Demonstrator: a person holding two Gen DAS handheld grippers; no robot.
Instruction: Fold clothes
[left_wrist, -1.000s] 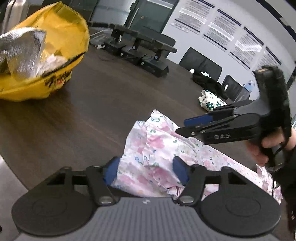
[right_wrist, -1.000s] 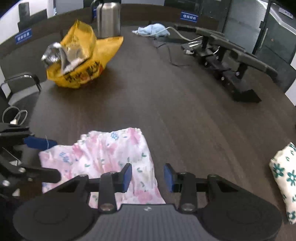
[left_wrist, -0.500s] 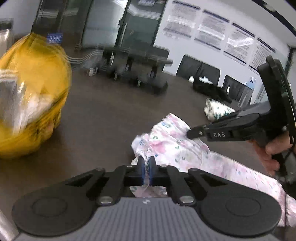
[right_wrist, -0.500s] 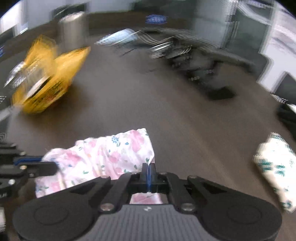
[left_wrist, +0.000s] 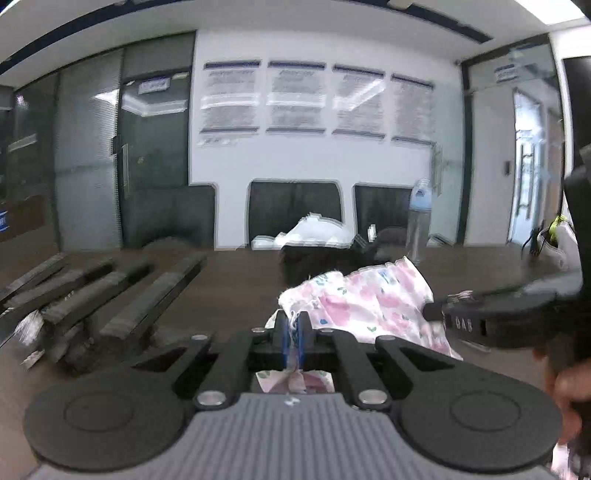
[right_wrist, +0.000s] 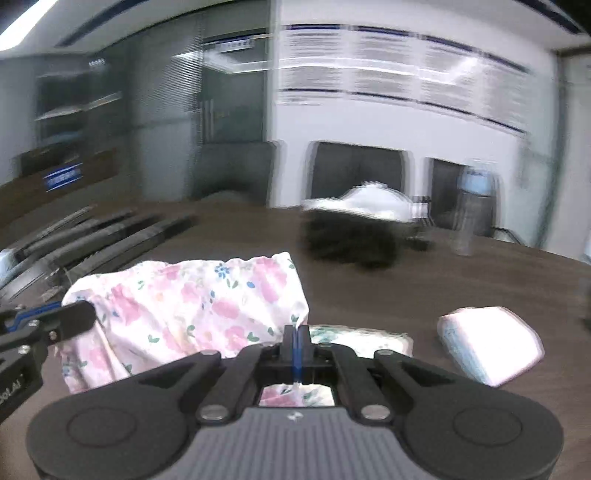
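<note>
A dark wooden table carries folded cloths. Above it a pink flowered garment hangs stretched (frames blurred) between two tools: the left gripper pinches one edge, the right gripper is clamped on another.

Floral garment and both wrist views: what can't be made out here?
- Floral garment: its lower part is hidden behind the right gripper body in the right wrist view; garment type unclear.
- Wall posters: text is motion-blurred in both views.
- Black heap: too smeared to identify.
- Left gripper: shut on the cloth; grasped corner is hidden.
</note>
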